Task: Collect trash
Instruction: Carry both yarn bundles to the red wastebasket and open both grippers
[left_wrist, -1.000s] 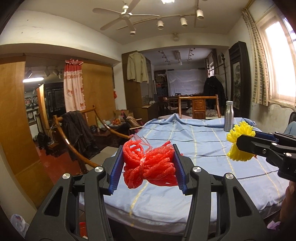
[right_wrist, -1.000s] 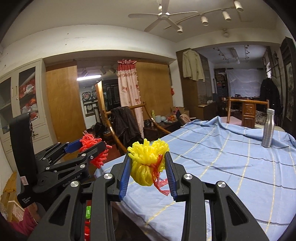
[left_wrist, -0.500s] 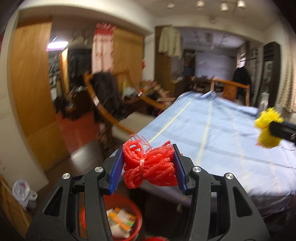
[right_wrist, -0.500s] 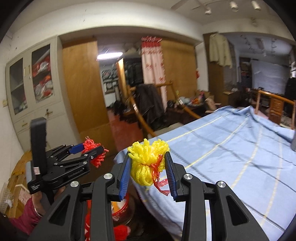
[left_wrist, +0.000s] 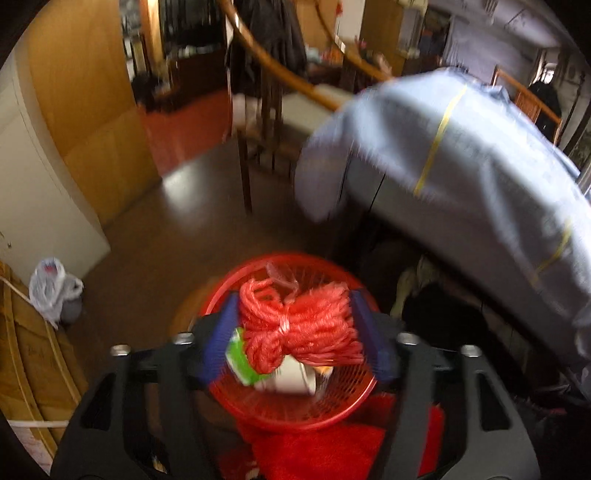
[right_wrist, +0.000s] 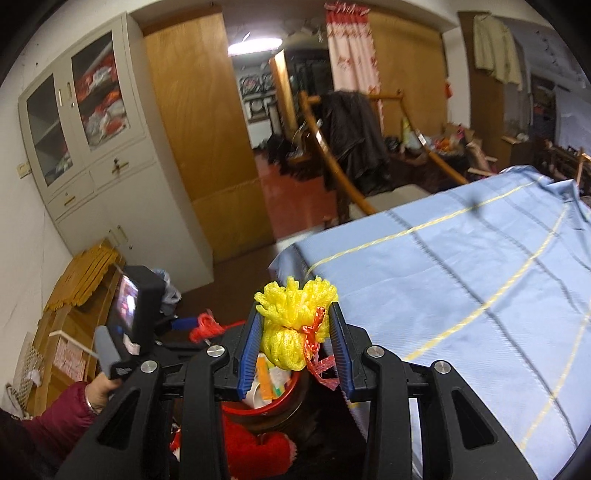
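My left gripper (left_wrist: 295, 332) is shut on a red foam net bundle (left_wrist: 299, 325) and holds it right above a red mesh trash basket (left_wrist: 291, 410) on the floor, which holds a green wrapper and a white cup. My right gripper (right_wrist: 295, 339) is shut on a yellow foam net bundle (right_wrist: 293, 332) with a red tie, beside the table's corner. The red basket (right_wrist: 273, 402) shows below it, partly hidden by the fingers. The left gripper (right_wrist: 192, 326) with its red bundle shows at the left in the right wrist view.
The table with a blue striped cloth (right_wrist: 461, 266) fills the right side; its draped corner (left_wrist: 424, 147) hangs over the basket area. A wooden chair with a dark jacket (right_wrist: 351, 136) stands behind. A white plastic bag (left_wrist: 51, 288) lies by the cabinet. Red fuzzy cloth (left_wrist: 332, 450) lies beside the basket.
Both grippers have swung left and down off the table. The left gripper now looks down onto the red basket. Both bundles are still held.
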